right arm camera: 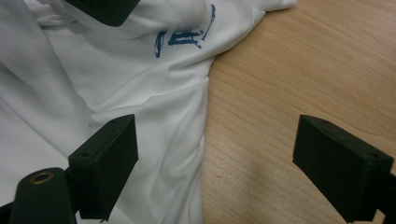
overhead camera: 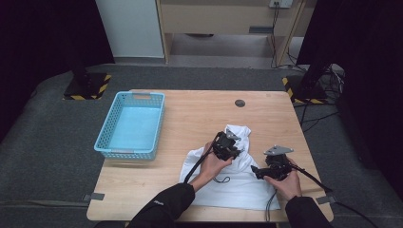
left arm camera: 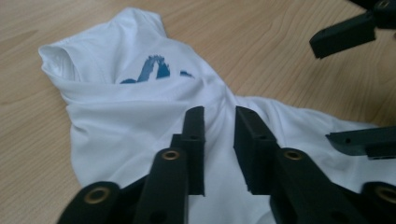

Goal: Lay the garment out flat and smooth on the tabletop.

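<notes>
— White cotton, by the look of it: a T-shirt (overhead camera: 223, 175) lying crumpled on the near right part of the wooden desk (overhead camera: 190, 114), in front of the person.

— How does it lie?

— Partly folded. The broad lower part is spread flat toward the near edge, and the upper part is bunched up into a soft hump farther back, with a rolled edge at the top. A blue print (left arm camera: 152, 70) shows on the raised part, half tucked under a fold, so I can't read it.

— And the tongs?

— The left tongs (overhead camera: 227, 146) hang over the middle of the shirt, just below that hump. In the left gripper view (left arm camera: 219, 123) their jaws stand a little apart, with a narrow gap between them and only the shirt's surface behind; no cloth is pinched there. The right tongs (overhead camera: 256, 171) sit at the shirt's right edge, low over the desk. In the right gripper view (right arm camera: 215, 154) their jaws gape wide, one over the white cloth and the other over bare wood, with the shirt's hem running between them. Neither pad presses on it.

— Anything else on the desk?

— A light blue plastic basket (overhead camera: 105, 137) at the far left, well apart from the shirt.
</notes>
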The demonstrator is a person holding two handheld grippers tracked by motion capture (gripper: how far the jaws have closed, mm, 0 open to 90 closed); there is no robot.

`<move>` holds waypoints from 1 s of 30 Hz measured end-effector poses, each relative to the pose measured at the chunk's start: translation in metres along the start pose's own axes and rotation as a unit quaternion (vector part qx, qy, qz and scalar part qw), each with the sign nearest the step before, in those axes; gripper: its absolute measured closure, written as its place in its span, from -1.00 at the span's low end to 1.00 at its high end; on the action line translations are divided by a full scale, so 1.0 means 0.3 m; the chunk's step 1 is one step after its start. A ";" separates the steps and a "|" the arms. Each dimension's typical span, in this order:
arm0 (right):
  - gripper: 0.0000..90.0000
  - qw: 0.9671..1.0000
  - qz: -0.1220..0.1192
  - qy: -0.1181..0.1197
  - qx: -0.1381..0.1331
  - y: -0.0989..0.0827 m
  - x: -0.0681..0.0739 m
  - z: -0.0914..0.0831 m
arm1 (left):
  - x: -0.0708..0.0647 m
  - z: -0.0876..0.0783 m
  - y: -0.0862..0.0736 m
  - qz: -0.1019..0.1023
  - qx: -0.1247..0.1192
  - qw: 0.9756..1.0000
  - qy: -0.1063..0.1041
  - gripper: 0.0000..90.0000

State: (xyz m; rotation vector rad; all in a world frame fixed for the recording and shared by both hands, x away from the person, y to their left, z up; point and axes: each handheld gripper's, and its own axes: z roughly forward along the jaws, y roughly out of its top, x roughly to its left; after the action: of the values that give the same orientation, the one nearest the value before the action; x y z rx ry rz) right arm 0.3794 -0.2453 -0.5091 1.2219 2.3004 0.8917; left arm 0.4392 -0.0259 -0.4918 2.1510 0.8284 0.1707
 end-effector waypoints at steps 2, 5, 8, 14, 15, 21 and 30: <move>-0.69 1.000 -0.001 -0.001 0.001 0.000 0.000 0.001 | 0.035 -0.041 0.003 -0.010 -0.024 1.000 0.008 0.51; -0.69 1.000 -0.001 -0.001 0.002 0.000 0.001 0.002 | 0.082 -0.088 0.001 -0.020 -0.046 0.998 0.022 0.32; -0.69 1.000 -0.001 -0.001 0.004 0.000 0.001 0.005 | 0.136 -0.125 -0.019 -0.021 -0.037 0.998 0.041 0.24; -0.69 1.000 -0.001 -0.001 0.006 -0.001 0.002 0.007 | 0.207 -0.143 -0.094 -0.016 0.008 1.000 0.025 0.15; -0.69 1.000 -0.002 0.000 0.006 -0.001 0.003 0.008 | 0.211 -0.141 -0.104 -0.011 0.007 1.000 0.015 0.13; -0.69 1.000 -0.002 0.000 0.006 -0.001 0.003 0.007 | 0.214 -0.121 -0.124 0.004 0.010 1.000 -0.011 0.07; -0.69 1.000 -0.003 0.000 0.007 -0.002 0.003 0.006 | 0.139 -0.085 -0.138 0.053 0.083 0.995 0.032 0.66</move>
State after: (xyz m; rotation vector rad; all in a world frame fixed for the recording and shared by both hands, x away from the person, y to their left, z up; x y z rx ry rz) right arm 0.3796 -0.2441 -0.5107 1.2206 2.3120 0.8748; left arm 0.4410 0.0351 -0.5111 2.3591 0.7892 0.2334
